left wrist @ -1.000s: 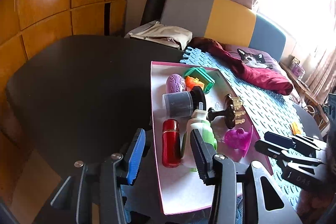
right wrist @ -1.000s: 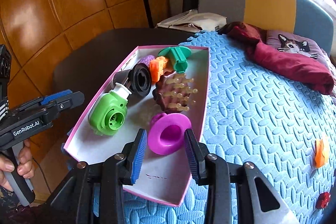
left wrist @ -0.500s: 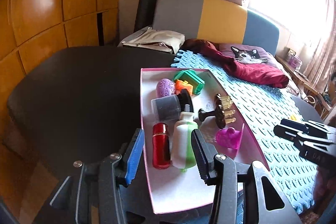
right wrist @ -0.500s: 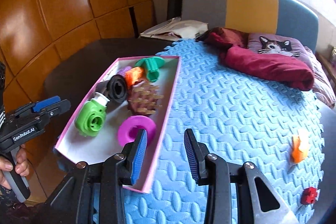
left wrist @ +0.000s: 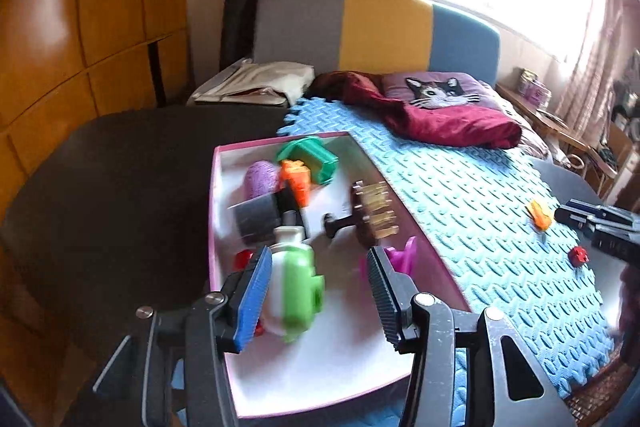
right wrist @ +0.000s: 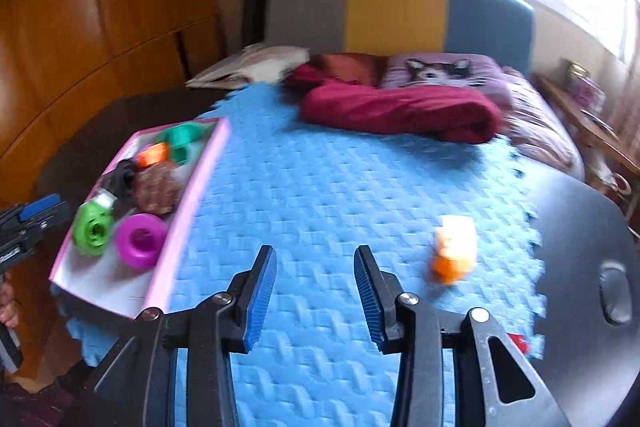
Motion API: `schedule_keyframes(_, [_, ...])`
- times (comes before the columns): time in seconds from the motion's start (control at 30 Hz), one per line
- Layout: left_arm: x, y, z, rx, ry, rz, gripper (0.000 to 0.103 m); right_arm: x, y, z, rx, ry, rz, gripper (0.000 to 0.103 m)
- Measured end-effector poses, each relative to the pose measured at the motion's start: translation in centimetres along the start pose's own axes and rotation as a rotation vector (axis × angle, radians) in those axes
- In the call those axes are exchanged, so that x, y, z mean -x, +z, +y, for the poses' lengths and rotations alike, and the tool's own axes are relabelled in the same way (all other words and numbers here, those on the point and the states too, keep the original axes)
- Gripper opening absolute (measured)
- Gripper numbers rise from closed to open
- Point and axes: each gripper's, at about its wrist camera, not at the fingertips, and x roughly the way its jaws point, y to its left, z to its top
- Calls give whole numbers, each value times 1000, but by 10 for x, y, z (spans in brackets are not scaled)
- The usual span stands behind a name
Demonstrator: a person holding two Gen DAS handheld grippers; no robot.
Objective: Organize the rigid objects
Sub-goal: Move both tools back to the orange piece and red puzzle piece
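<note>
1. Right wrist view: right gripper above bare blue foam mat, jaws apart and opening, nothing between them; orange toy lying loose on the mat ahead and to the right, blurred.
2. Probable step in hand: reaching for that orange toy to carry it to the pink-rimmed box. Best done by swinging right until the toy sits centred between the fingers, widening the jaws past its broadest side, descending to the mat, then closing low on the body.
3. Small red piece near the mat's edge, partly hidden by the gripper frame; likely a later pick.
4. Left wrist view: left gripper over the near half of the box, jaws apart and opening; green-and-white bottle seen between the fingers but lying on the box floor, pads not pressing it.
5. Box contents, far end to near: green piece, purple egg-shaped item, orange piece, grey cup, brown bristled brush, magenta cup, red item mostly hidden behind the left finger.
6. Free white floor remaining at the near end of the box: room for further items.
7. Outside the box, in the left view: orange toy and red piece on the mat, near the right gripper.
</note>
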Motion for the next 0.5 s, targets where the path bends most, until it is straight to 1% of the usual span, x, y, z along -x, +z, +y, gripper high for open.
schedule_keyframes(0.13, [-2,8,-23,-53,-40,-6,53,11,-4,-46,-111,-104,-39,41])
schedule_keyframes(0.27, [-9,17,-54,-119,-92,-1,56,24,-19,-102,-315,-206,-112,41])
schedule_keyframes(0.3, [-11,19,-60,-134,-101,2,56,26,-26,-118,-398,-216,-136,42])
schedule_keyframes(0.37, [-18,23,-79,-169,-133,15,56,29,-34,-143,-534,-221,-145,42])
schedule_keyframes(0.47, [-29,30,-106,-208,-193,38,56,38,-44,-165,-664,-210,-192,42])
schedule_keyframes(0.5, [-33,31,-114,-215,-211,47,56,39,-46,-171,-689,-204,-197,42])
